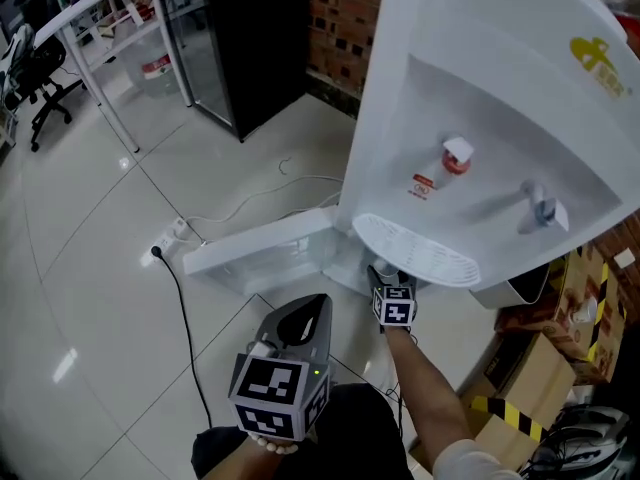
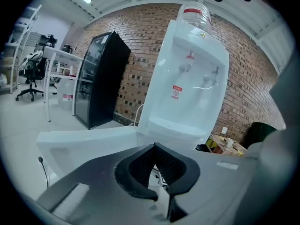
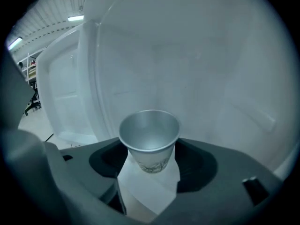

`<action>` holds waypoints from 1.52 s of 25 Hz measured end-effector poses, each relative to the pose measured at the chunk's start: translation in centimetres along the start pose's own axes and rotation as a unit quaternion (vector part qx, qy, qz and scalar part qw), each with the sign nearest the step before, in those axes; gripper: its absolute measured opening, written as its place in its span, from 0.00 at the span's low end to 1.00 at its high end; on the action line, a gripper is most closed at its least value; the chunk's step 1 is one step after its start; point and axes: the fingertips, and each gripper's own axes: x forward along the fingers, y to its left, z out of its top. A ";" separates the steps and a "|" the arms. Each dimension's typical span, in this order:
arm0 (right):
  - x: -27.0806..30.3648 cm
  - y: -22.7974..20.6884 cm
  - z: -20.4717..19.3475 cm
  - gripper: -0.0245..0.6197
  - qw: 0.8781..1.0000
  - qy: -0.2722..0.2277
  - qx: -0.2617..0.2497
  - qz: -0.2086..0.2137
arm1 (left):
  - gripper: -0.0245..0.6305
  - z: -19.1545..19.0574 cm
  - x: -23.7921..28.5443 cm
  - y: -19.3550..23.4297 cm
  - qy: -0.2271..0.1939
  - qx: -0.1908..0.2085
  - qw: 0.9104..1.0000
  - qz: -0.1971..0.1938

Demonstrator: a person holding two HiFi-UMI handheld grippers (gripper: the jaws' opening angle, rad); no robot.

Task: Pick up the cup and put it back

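A grey paper cup (image 3: 150,137) stands upright between the jaws of my right gripper (image 3: 151,159), and the dark pads (image 3: 107,159) meet its sides near the rim. White cabinet walls surround it. In the head view the right gripper (image 1: 381,271) reaches under the drip tray (image 1: 420,250) into the lower part of the white water dispenser (image 1: 480,108), so the cup is hidden there. My left gripper (image 1: 316,305) hangs near my body, short of the dispenser, with its jaw tips together and nothing in them; its own view shows the left gripper (image 2: 153,146) pointing at the dispenser (image 2: 187,88).
The dispenser's lower door (image 1: 258,250) lies swung open to the left. A black cable and a socket (image 1: 165,240) lie on the tiled floor. Cardboard boxes (image 1: 560,343) stand at the right, a black fridge (image 1: 240,38) behind, and an office chair (image 1: 38,68) at the far left.
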 end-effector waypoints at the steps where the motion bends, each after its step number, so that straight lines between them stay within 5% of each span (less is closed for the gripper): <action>1: 0.5 -0.2 0.1 0.54 1.000 -0.001 0.002 -0.004 | 0.04 0.3 -0.1 -0.3 -0.005 0.001 1.000 -0.003; 8: 2.2 -1.0 0.0 0.54 1.000 0.003 0.010 -0.025 | 0.04 2.5 -0.6 -1.2 -0.031 0.052 0.998 0.006; 15: 2.7 -1.2 -0.9 0.55 1.000 0.008 0.014 -0.022 | 0.04 2.3 0.1 -1.9 -0.026 0.059 0.998 0.001; 30: -2.8 0.6 -2.4 0.69 0.997 -0.003 0.070 -0.011 | 0.04 0.3 2.7 -2.3 -0.007 -0.060 0.998 -0.034; 34: -6.9 1.8 -2.8 0.68 0.998 0.028 0.061 0.007 | 0.04 -2.2 5.1 -3.6 0.040 -0.070 0.997 -0.019; 36: -9.2 2.4 -2.0 0.53 0.998 0.043 0.054 0.015 | 0.04 -3.1 5.9 -5.8 0.058 -0.063 0.996 -0.022; 38: -12.0 2.8 -0.3 0.27 0.997 0.054 0.053 0.029 | 0.04 -3.6 6.1 -8.6 0.067 -0.030 0.997 -0.020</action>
